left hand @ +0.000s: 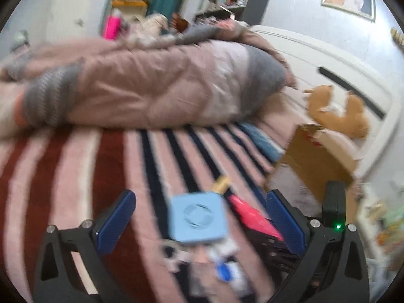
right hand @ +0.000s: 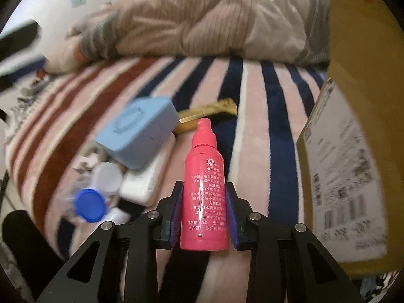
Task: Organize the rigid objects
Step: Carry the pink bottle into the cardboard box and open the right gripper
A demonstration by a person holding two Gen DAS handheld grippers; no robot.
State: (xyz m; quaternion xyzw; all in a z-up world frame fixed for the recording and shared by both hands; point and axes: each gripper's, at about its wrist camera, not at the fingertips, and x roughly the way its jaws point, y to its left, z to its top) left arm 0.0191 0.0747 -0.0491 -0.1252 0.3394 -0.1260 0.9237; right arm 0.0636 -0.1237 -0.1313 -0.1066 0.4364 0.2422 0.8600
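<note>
My right gripper (right hand: 204,207) is shut on a pink spray bottle (right hand: 204,189) with white print, held above the striped blanket (right hand: 255,96). The bottle also shows in the left wrist view (left hand: 252,217) beside my right gripper's body. My left gripper (left hand: 199,219) is open, its blue pads wide apart, with a light blue square box (left hand: 198,218) between them; the frames do not show whether it touches the box. The blue box (right hand: 137,131) lies tilted on a white case (right hand: 149,176). A gold tube (right hand: 207,115) lies behind it. A blue cap (right hand: 89,208) sits among small white containers.
A cardboard box (right hand: 353,126) with a shipping label stands at the right, also in the left wrist view (left hand: 315,159). A rumpled pink-grey quilt (left hand: 151,83) lies across the bed behind. A plush toy (left hand: 338,111) sits by the headboard.
</note>
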